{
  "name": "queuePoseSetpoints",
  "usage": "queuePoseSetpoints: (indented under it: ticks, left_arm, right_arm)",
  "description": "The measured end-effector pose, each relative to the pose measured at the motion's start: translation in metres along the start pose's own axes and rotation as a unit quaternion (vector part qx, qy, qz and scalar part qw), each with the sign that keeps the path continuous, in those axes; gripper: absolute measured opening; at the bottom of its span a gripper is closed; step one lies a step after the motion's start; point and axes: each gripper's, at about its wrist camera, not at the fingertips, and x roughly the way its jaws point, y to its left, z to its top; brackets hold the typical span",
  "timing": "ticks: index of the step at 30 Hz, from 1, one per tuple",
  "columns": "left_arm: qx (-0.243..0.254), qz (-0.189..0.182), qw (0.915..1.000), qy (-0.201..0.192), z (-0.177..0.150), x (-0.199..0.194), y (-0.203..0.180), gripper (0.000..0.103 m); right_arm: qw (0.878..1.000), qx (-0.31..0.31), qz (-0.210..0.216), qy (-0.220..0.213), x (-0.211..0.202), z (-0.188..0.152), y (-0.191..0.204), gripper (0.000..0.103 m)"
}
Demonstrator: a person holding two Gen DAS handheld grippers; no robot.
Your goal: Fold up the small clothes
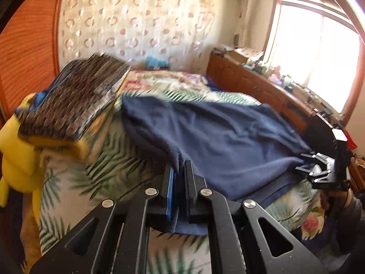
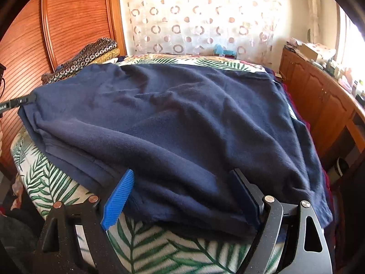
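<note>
**Navy garment pinched at one corner, other gripper wide around the near edge**

The navy fleece garment (image 2: 173, 123) lies spread over the palm-leaf bedspread (image 2: 146, 246), covering most of the bed top and wrinkled across its middle. Your left gripper (image 1: 180, 171) is clenched on the garment's near left corner, with a fold of cloth pinched between the blue pad and the black one and pulled up off the bed. Your right gripper (image 2: 182, 194) stands wide apart at the near edge; cloth lies between its fingers, but the pads do not press on it. In the left wrist view, your right gripper sits at the garment's right corner.

Far left on the bed sits a stack of folded patterned clothes (image 1: 75, 100), with a yellow plush toy (image 1: 16, 155) beside it. A wooden dresser (image 2: 319, 105) runs along the right, and a curtain with ring prints (image 2: 200, 18) hangs behind the bed.
</note>
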Motion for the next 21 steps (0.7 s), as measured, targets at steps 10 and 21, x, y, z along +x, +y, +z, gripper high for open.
queuePoseSetpoints:
  ticks: [10,21]
  left_arm:
    - [0.045,-0.059,0.9971,-0.018,0.039,0.015,-0.065,0.009]
    - [0.105,-0.118,0.9874,-0.018,0.08,0.036,-0.147,0.008]
  right_arm:
    - [0.999,0.037,-0.008,-0.015,-0.029,-0.014,-0.034,0.086]
    - [0.998,0.052,-0.014,-0.04,-0.059,-0.025,-0.047,0.086]
